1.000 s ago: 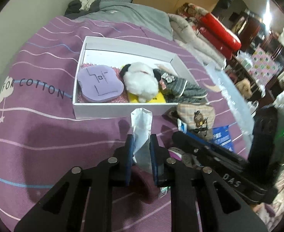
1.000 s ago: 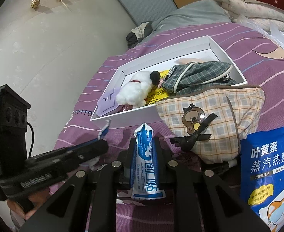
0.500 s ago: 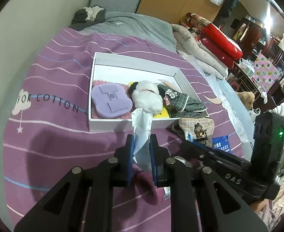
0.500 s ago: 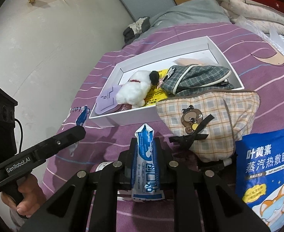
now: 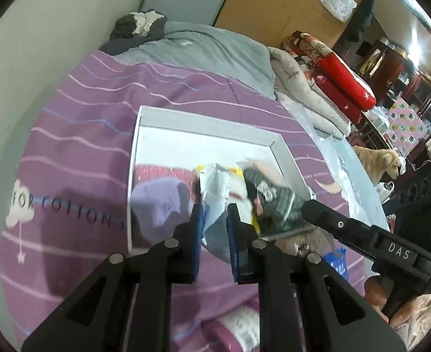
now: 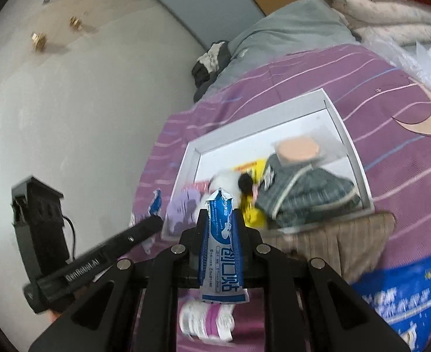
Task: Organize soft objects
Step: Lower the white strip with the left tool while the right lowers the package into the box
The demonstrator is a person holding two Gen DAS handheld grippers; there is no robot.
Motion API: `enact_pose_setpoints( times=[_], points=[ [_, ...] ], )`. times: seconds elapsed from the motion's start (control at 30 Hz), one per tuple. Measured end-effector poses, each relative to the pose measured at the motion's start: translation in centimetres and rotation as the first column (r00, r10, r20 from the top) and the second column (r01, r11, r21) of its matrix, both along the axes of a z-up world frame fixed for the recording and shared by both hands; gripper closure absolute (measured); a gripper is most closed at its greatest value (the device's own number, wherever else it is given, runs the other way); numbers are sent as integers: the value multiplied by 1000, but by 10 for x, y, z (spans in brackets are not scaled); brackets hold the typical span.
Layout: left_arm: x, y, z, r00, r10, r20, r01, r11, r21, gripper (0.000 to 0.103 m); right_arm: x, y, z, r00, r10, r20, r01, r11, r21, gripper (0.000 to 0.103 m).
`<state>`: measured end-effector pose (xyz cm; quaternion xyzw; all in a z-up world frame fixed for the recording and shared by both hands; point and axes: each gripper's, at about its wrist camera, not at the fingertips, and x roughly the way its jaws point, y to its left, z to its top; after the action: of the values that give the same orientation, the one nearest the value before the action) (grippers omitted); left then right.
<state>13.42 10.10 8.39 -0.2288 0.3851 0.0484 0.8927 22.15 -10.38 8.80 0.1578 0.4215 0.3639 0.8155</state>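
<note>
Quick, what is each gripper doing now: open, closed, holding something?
Left gripper: closed on a white packet.
Right gripper: closed on a blue-and-white packet.

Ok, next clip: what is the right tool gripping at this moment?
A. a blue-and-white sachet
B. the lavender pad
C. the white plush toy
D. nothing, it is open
A: in the right wrist view the right tool is shut on the blue-and-white sachet, which stands upright between its fingers, in front of the white box on the bed.
</note>
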Motion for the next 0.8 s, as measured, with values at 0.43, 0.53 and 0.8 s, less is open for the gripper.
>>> enact_pose_setpoints(
  times=[0.43,0.53,0.8],
  points=[
    [43,11,-12,994,69,-87,-67,997,30,66,40,31,-6,998,-65,-25,64,997,-46,36],
    [38,9,-10,995,72,-67,-69,997,46,39,33,21,-1,992,-113,49,115,993,-27,19],
    [30,5,-4,993,101,-64,-94,990,103,39,28,20,8,990,-88,106,101,988,-118,19]
  ],
)
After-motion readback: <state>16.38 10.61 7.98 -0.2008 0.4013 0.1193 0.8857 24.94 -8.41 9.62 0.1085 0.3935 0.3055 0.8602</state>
